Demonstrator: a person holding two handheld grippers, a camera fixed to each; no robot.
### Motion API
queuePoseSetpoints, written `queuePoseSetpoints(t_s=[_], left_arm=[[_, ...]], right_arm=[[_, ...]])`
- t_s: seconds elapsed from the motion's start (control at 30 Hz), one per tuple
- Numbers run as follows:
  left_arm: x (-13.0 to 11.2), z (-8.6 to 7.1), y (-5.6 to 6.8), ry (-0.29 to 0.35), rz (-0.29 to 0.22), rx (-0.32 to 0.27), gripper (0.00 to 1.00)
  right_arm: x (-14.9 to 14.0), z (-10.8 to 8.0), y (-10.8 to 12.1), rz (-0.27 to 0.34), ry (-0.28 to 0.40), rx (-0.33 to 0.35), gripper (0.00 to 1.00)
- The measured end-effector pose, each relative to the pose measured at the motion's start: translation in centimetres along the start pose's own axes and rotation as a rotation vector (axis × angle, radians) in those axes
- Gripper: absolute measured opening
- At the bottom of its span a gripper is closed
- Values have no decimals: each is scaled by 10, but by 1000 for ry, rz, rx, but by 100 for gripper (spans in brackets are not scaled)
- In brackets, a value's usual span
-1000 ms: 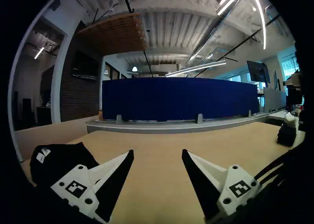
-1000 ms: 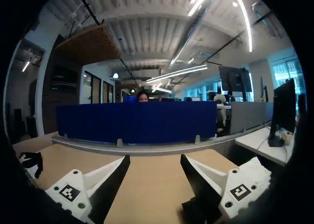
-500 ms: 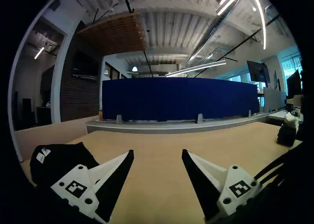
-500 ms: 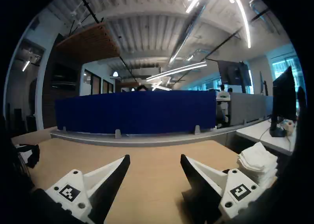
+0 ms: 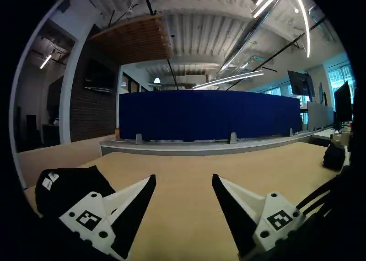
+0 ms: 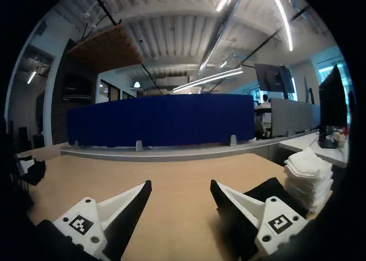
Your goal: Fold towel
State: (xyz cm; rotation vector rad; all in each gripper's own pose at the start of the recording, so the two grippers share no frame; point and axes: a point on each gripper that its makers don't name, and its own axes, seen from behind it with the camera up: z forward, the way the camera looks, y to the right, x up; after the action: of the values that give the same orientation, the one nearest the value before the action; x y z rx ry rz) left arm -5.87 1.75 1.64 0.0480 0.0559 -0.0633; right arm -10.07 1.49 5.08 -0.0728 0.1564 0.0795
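On the light wood worktop [image 5: 196, 162], the left gripper [image 5: 183, 176] has its fingers spread apart with nothing between them. A black towel with white tags [image 5: 68, 185] lies low-left, partly hidden behind its left finger and off the finger line. The right gripper [image 6: 180, 182] fingers are also apart and empty. A second black towel [image 6: 274, 190] lies just right of its right finger, beside a stack of folded white towels [image 6: 309, 174]. Each gripper likely must swing outward to its nearer towel. Neither towel's long axis is clear.
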Motion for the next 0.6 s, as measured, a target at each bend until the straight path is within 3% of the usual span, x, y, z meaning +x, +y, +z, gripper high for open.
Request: queuePoseSetpoints(t_s=[0.6], left_arm=[[0,1,-1,0,0,0,90]], right_arm=[[-14,2,-4,0,13,4,100]])
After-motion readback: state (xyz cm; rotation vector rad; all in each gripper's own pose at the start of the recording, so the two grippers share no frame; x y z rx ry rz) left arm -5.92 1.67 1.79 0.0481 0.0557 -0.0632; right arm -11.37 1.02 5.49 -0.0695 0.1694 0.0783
